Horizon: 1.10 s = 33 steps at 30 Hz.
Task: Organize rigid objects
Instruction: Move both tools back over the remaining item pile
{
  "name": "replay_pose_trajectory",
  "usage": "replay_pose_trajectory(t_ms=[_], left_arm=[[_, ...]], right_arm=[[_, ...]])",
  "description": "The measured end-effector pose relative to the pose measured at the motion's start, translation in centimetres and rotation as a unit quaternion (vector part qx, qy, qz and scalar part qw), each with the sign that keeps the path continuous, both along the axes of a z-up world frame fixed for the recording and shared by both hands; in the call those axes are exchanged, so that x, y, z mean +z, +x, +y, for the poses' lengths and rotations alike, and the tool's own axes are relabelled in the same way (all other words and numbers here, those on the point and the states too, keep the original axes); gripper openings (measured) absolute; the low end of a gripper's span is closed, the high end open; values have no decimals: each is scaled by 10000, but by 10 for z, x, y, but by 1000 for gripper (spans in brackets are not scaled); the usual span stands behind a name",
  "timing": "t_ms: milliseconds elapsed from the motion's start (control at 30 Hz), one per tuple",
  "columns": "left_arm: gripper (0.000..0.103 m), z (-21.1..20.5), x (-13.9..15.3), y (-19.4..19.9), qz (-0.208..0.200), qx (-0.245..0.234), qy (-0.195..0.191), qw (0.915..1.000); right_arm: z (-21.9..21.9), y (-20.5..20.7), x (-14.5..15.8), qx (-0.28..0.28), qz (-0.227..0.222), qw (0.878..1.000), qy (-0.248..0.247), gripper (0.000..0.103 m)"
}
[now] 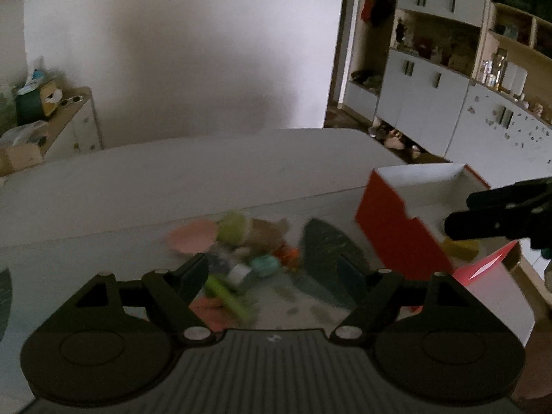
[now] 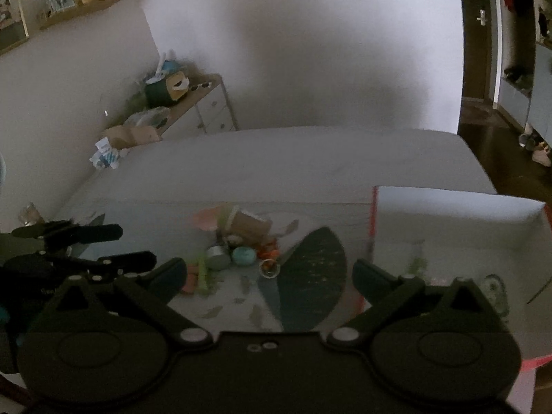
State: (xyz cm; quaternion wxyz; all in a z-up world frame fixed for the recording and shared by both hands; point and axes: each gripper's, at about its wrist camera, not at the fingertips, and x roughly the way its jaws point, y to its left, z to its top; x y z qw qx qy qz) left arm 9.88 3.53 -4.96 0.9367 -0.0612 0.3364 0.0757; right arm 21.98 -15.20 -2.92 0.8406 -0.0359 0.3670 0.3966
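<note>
Right wrist view shows your right tongs (image 2: 269, 272) and left tongs (image 1: 272, 272) both open and empty. Left of the red box (image 1: 396, 238), the toy pile (image 2: 238, 248) waits unsorted; few pieces lie inside.

A white bed (image 2: 276, 158), a cluttered dresser (image 2: 210, 103), wall cabinets (image 1: 431, 103).
</note>
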Motion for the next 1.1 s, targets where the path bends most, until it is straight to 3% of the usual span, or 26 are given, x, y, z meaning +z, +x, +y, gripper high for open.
replay_pose_trajectory(t_ms=[633, 900, 1100], left_arm=[[82, 60, -82, -9, 385, -671, 48, 9970], [82, 74, -110, 4, 536, -899, 340, 9939], [82, 83, -121, 12, 594, -1195, 245, 9908]], right_arm=[[88, 17, -31, 462, -74, 9964, -703, 101], [117, 23, -55, 662, 166, 9931, -951, 94], [140, 17, -78, 830, 371, 9896, -1119, 87]])
